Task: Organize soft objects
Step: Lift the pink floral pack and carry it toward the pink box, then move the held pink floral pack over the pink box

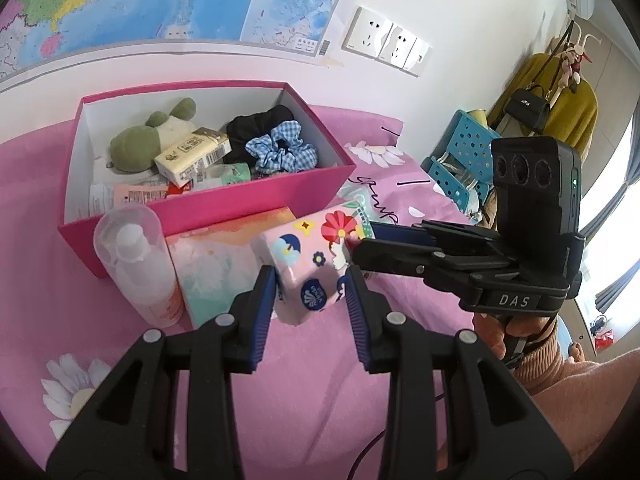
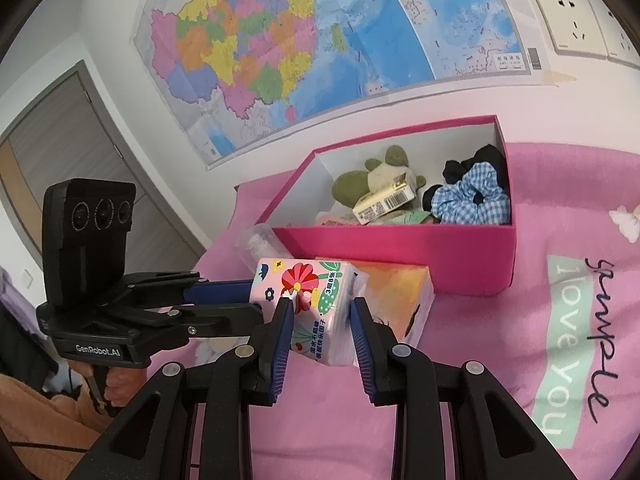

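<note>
Tissue pack [image 1: 308, 264], pink floral wrap, "3层8张" readable, is clamped from both sides: left tool [image 1: 310, 284] and right tool [image 2: 320, 312] both narrow, gripping it above the pink bedsheet [image 2: 560, 320] printed "simple / love you". Pink box [image 1: 208, 204] sits just behind. Tool bodies read "DAS" and "GenRobot.AI".

A map [image 2: 304, 40] hung on the wall above the bed. Wall sockets [image 1: 386, 40] were mounted to its right. A blue perforated basket [image 1: 460, 156] stood near the bed's far edge. A yellow garment [image 1: 560, 96] and black handbag [image 1: 526, 106] hung beyond. A door [image 2: 60, 140] was at left.
</note>
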Motion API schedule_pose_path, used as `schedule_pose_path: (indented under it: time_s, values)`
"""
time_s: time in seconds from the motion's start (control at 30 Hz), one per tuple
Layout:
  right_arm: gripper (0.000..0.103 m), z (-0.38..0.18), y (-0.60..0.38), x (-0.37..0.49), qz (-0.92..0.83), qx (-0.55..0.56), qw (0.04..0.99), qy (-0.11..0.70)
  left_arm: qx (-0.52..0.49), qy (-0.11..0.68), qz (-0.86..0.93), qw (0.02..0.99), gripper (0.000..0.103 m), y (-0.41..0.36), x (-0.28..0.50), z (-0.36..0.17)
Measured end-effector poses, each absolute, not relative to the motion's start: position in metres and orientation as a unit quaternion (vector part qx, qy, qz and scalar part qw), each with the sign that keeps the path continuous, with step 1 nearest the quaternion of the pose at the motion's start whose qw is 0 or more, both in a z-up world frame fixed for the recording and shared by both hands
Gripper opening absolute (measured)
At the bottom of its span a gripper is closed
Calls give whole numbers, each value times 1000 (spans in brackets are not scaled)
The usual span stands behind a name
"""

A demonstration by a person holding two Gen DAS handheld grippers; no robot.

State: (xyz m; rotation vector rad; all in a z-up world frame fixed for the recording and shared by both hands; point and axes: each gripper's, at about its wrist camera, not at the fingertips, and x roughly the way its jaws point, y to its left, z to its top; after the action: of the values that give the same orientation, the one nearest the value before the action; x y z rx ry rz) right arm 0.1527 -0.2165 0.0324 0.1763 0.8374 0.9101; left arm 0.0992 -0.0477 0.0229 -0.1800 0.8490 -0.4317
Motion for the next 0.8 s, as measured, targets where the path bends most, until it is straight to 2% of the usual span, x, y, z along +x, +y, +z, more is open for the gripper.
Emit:
schedule_pose_path:
  time_s: [0.8]
  values:
    - [31, 49, -212, 171, 419, 82, 826, 369, -81, 401, -201, 890, 37, -45, 121, 31]
